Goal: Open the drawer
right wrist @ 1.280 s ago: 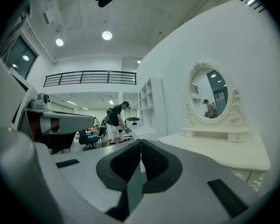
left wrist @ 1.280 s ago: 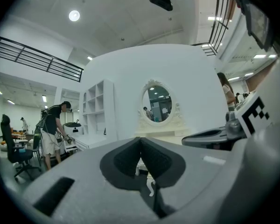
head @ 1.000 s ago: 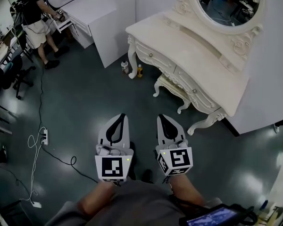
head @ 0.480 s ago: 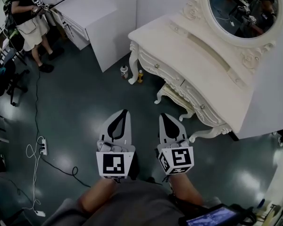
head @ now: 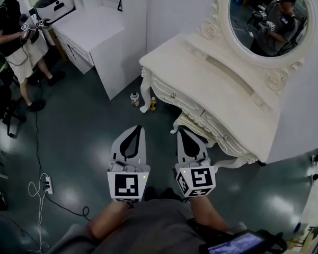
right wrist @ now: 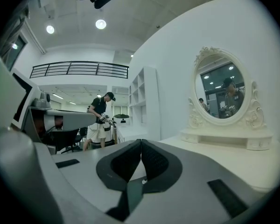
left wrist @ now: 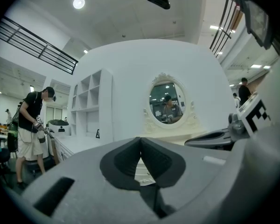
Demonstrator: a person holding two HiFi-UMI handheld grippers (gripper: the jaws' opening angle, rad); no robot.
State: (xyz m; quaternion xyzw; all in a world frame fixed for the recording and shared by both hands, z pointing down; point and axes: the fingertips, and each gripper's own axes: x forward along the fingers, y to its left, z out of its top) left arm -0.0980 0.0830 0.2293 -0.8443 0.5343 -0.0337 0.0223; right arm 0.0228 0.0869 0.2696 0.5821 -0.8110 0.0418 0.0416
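Note:
A cream dressing table (head: 238,97) with an oval mirror (head: 265,15) stands ahead and to the right in the head view. Its front carries carved drawers, one on the left (head: 176,98) and one on the right (head: 222,137), each with a small knob. My left gripper (head: 137,128) is shut and empty over the dark floor, short of the table. My right gripper (head: 180,131) is also shut and empty, its tip just before the table's front and a stool (head: 196,127) beneath it. In the left gripper view the jaws (left wrist: 140,139) meet below the mirror (left wrist: 166,102). The right gripper (right wrist: 141,142) points past the tabletop (right wrist: 233,164).
A white cabinet (head: 98,30) with a printer (head: 55,5) stands at the back left, a person (head: 13,33) beside it. Two small bottles (head: 134,98) sit on the floor by the table's left leg. A power strip (head: 46,184) and cable lie at the left.
Both grippers have moved forward together toward the dressing table, which now sits nearer and larger. Their jaws stayed shut.

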